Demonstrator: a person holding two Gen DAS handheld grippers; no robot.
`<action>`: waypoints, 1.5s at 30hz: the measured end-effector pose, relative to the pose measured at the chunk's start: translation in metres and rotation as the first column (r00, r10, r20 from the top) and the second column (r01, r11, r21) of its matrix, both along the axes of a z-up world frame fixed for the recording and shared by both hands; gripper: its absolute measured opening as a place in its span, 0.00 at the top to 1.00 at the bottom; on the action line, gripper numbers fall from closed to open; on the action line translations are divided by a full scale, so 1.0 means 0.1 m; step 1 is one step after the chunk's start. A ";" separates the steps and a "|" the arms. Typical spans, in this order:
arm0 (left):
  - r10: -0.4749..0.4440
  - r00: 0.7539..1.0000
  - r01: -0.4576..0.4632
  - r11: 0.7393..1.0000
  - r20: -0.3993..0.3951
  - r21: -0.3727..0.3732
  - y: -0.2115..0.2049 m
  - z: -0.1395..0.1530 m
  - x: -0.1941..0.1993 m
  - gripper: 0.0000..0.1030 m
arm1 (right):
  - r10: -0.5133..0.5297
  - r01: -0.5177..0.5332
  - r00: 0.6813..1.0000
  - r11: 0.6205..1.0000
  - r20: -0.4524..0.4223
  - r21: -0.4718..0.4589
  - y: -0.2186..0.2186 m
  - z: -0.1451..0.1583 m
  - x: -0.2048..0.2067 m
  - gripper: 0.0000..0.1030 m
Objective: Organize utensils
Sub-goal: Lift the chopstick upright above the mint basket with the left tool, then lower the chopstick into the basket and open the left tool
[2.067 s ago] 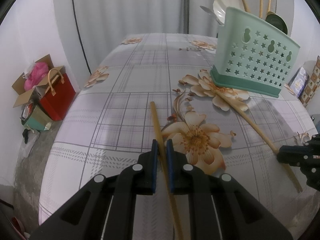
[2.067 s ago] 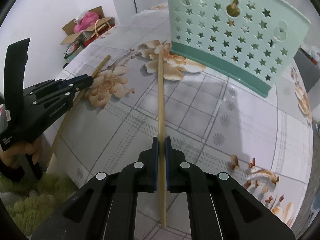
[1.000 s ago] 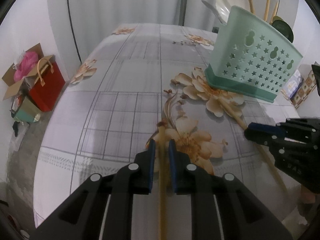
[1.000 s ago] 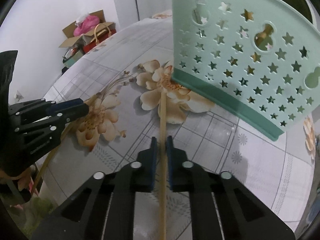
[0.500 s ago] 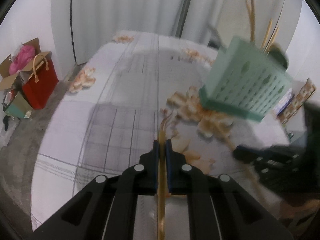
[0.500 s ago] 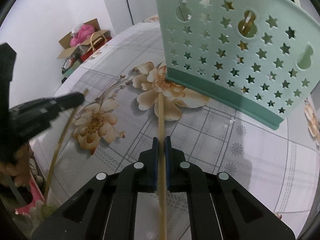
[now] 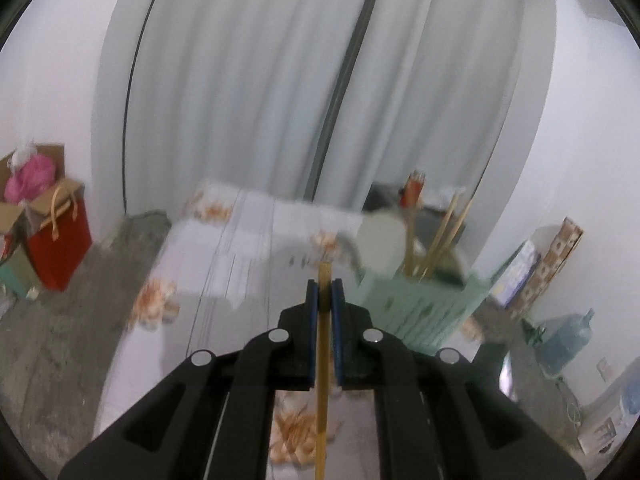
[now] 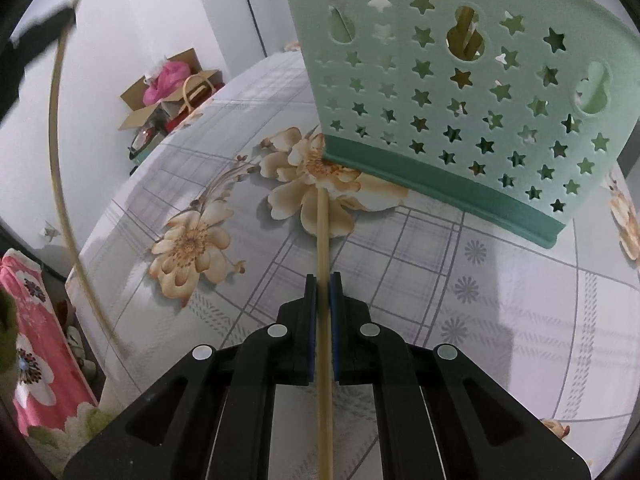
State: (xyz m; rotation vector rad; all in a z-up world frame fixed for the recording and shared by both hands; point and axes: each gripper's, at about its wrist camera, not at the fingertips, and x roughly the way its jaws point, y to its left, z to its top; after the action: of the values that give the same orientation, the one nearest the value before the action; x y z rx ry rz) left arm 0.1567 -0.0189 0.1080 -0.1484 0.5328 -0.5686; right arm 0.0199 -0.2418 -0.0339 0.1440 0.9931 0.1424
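On the floral table (image 8: 500, 280) the green caddy (image 8: 460, 92) is standing. We are clamping one chopstick (image 8: 322, 240) in our right gripper (image 8: 322, 280), tip by the caddy's base, and lifting another chopstick (image 7: 322, 344), pinched in our left gripper (image 7: 324, 284).

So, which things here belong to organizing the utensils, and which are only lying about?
Belong to the job:
- chopstick in the left tongs
- chopstick in the right tongs
- green utensil holder, with chopsticks already inside

Lying about:
- red bag
- cardboard box
- water jug
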 end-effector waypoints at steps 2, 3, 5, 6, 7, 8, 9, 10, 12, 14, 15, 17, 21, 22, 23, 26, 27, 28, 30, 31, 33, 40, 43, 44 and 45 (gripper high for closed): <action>-0.005 0.999 0.006 1.000 0.038 -0.028 -0.03 0.17 0.01 0.94 | 0.000 0.000 1.000 1.000 0.003 0.011 -0.06 0.01 -0.05 0.96; -0.005 0.998 0.008 0.999 0.068 -0.046 -0.05 0.29 0.02 0.94 | -0.001 0.001 1.000 1.000 0.004 0.014 -0.07 0.01 -0.07 0.96; -0.014 0.991 0.025 0.996 0.130 -0.085 -0.10 0.52 0.05 0.94 | -0.002 0.002 1.000 1.000 0.005 0.024 -0.09 0.02 -0.10 0.96; -0.016 0.987 0.031 0.995 0.158 -0.099 -0.12 0.62 0.05 0.94 | -0.002 0.002 1.000 1.000 0.005 0.030 -0.11 0.02 -0.11 0.96; -0.013 0.982 0.034 0.993 0.187 -0.110 -0.15 0.71 0.05 0.95 | -0.002 0.002 1.000 0.999 0.006 0.033 -0.12 0.03 -0.13 0.96; -0.008 0.976 0.035 0.992 0.216 -0.119 -0.18 0.81 0.07 0.94 | -0.002 0.002 1.000 0.999 0.005 0.038 -0.14 0.03 -0.15 0.96; 0.004 0.968 0.032 0.990 0.252 -0.137 -0.22 0.93 0.09 0.94 | -0.002 0.001 1.000 0.999 0.005 0.042 -0.15 0.03 -0.15 0.96; 0.016 0.961 0.027 0.988 0.275 -0.152 -0.25 1.00 0.11 0.94 | -0.002 0.001 1.000 0.999 0.006 0.045 -0.16 0.04 -0.16 0.96; 0.049 0.947 0.012 0.983 0.317 -0.185 -0.32 1.13 0.20 0.94 | -0.002 0.002 1.000 0.999 0.006 0.052 -0.19 0.04 -0.19 0.96; 0.071 0.942 0.001 0.977 0.329 -0.213 -0.39 1.17 0.29 0.94 | -0.002 0.002 1.000 0.998 0.005 0.060 -0.22 0.05 -0.20 0.96; 0.087 0.940 -0.010 0.974 0.329 -0.228 -0.44 1.17 0.38 0.94 | -0.002 0.002 1.000 0.998 0.004 0.063 -0.22 0.05 -0.18 0.96; 0.108 0.939 -0.026 0.968 0.325 -0.248 -0.52 1.14 0.51 0.94 | -0.002 0.001 1.000 0.998 0.003 0.066 -0.22 0.06 -0.19 0.96; 0.142 0.940 -0.062 0.965 0.310 -0.255 -0.73 0.97 0.76 0.94 | -0.002 0.002 1.000 0.998 0.001 0.070 -0.24 0.08 -0.21 0.96; 0.140 0.944 -0.063 0.965 0.297 -0.253 -0.78 0.91 0.80 0.94 | -0.002 0.002 1.000 0.997 0.000 0.072 -0.25 0.09 -0.22 0.96; 0.136 0.949 -0.062 0.965 0.284 -0.254 -0.82 0.86 0.83 0.94 | -0.003 0.003 1.000 0.997 -0.001 0.073 -0.24 0.09 -0.20 0.96; 0.141 0.956 -0.076 0.966 0.256 -0.249 -0.91 0.65 0.93 0.94 | -0.003 0.003 1.000 0.997 -0.002 0.075 -0.24 0.10 -0.20 0.96; 0.145 0.958 -0.083 0.966 0.247 -0.246 -0.94 0.55 0.94 0.94 | -0.003 0.003 1.000 0.997 -0.002 0.074 -0.24 0.10 -0.20 0.96; 0.147 0.961 -0.089 0.967 0.236 -0.240 -0.95 0.48 0.95 0.94 | -0.002 0.002 1.000 0.997 -0.001 0.072 -0.24 0.11 -0.21 0.96; 0.144 0.970 -0.099 0.970 0.198 -0.222 -0.95 0.33 0.98 0.94 | -0.002 0.002 1.000 0.998 -0.001 0.069 -0.23 0.11 -0.20 0.96; 0.140 0.974 -0.101 0.971 0.175 -0.218 -0.95 0.25 0.99 0.94 | -0.001 0.001 1.000 0.998 -0.001 0.067 -0.22 0.11 -0.20 0.96; 0.136 0.980 -0.104 0.973 0.147 -0.209 -0.92 0.15 1.00 0.94 | -0.002 0.002 1.000 0.998 -0.003 0.064 -0.21 0.11 -0.19 0.96; 0.097 0.988 -0.077 0.983 0.119 -0.164 -0.74 0.02 0.82 0.88 | 0.002 -0.002 1.000 0.999 -0.014 0.045 -0.15 0.11 -0.12 0.96; 0.091 0.989 -0.073 0.985 0.113 -0.156 -0.61 0.00 0.71 0.80 | 0.006 -0.006 1.000 0.999 -0.016 0.032 -0.13 0.11 -0.08 0.96; 0.090 0.990 -0.073 0.986 0.111 -0.150 -0.56 -0.02 0.67 0.79 | 0.009 -0.008 1.000 1.000 -0.015 0.027 -0.12 0.11 -0.06 0.96; 0.091 0.990 -0.075 0.987 0.111 -0.143 -0.51 -0.04 0.61 0.76 | 0.011 -0.011 1.000 1.000 -0.014 0.023 -0.11 0.11 -0.05 0.96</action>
State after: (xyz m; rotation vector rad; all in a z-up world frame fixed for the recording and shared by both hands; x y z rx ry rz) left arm 0.2181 -0.0700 0.1044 -0.2670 0.3715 -0.5297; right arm 0.0147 -0.2526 -0.0234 0.1603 1.0063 0.1628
